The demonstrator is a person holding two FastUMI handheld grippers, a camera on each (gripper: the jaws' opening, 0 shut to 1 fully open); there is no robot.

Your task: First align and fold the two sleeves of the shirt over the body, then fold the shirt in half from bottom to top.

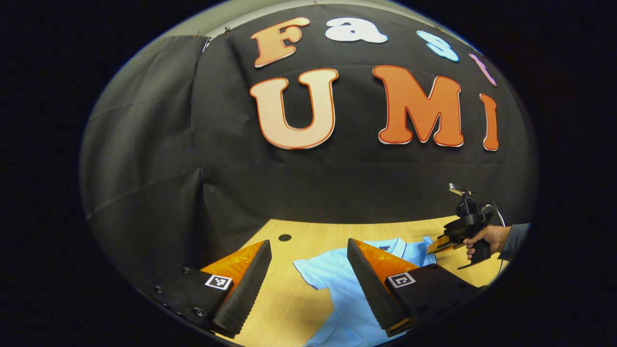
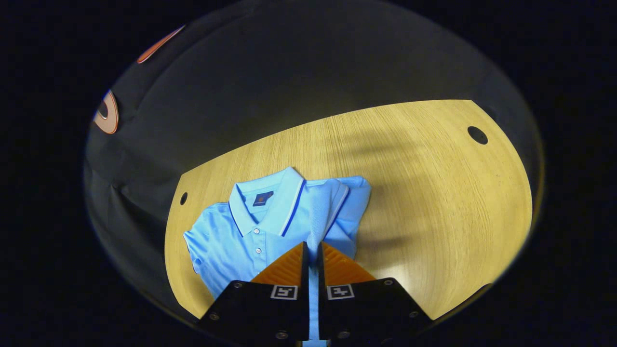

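Sleeve fold | right hand-held gripper [image 2: 311,255] pinches sleeve fabric over shirt [image 2: 231,236] body; left hand-held gripper [image 1: 308,274] gapes empty beside shirt | we advise laying cuff flat before release.

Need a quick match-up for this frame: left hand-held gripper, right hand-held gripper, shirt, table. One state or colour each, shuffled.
Column 1:
1. left hand-held gripper
2. right hand-held gripper
3. polo shirt
4. table

Column 2:
A. light blue, collar with darker stripe
B. pinched shut on a fold of shirt fabric
C. jaws wide apart above the table
D. light wood, round holes near the edge

Pairs: 1-C, 2-B, 3-A, 4-D
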